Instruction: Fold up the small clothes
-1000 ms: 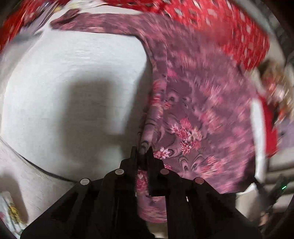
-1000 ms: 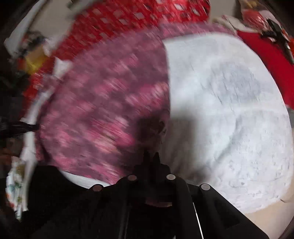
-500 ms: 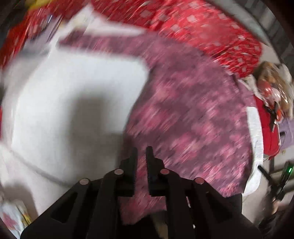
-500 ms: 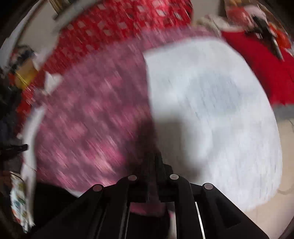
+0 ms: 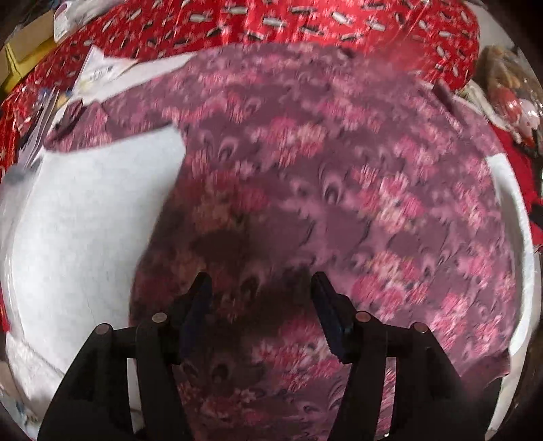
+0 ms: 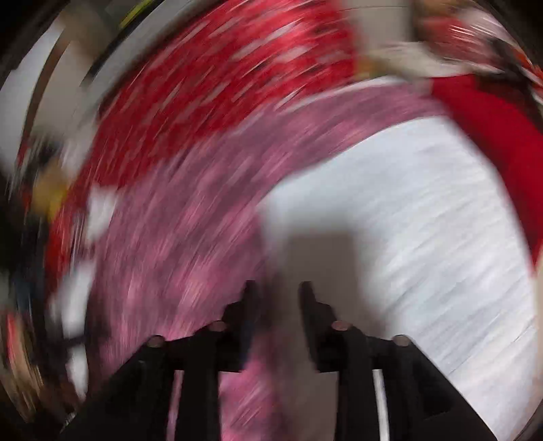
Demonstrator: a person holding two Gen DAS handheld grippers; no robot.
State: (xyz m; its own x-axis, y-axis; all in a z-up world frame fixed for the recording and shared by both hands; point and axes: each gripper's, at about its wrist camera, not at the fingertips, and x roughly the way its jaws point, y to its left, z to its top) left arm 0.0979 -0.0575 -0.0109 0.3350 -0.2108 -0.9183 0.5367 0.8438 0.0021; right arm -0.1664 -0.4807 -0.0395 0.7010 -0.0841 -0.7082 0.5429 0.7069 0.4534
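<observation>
The left gripper (image 5: 259,291) is standing with its two black fingers wide apart at the bottom middle of the left wrist view. Nothing is sitting between them. Right under them a purple shirt with pink flowers (image 5: 322,190) is lying flat. The shirt is filling the middle and right of that view. One sleeve (image 5: 112,122) is reaching out toward the upper left of the frame. The shirt is resting on a white cloth (image 5: 85,220), which is showing at the left and along the right edge. A red blanket with white marks (image 5: 271,20) is running across the top. Some white papers (image 5: 98,68) are lying in the upper left corner.

The right wrist view is very blurry. The right gripper (image 6: 278,298) is showing at the bottom middle with its fingers apart and nothing between them. The flowered shirt (image 6: 176,237) is lying on the left side of this view, and its edge is running just beside the left finger. The white cloth (image 6: 424,237) is filling the right side. A plain red cloth (image 6: 492,135) is sitting at the upper right, and the red blanket (image 6: 220,84) is showing at the top.
</observation>
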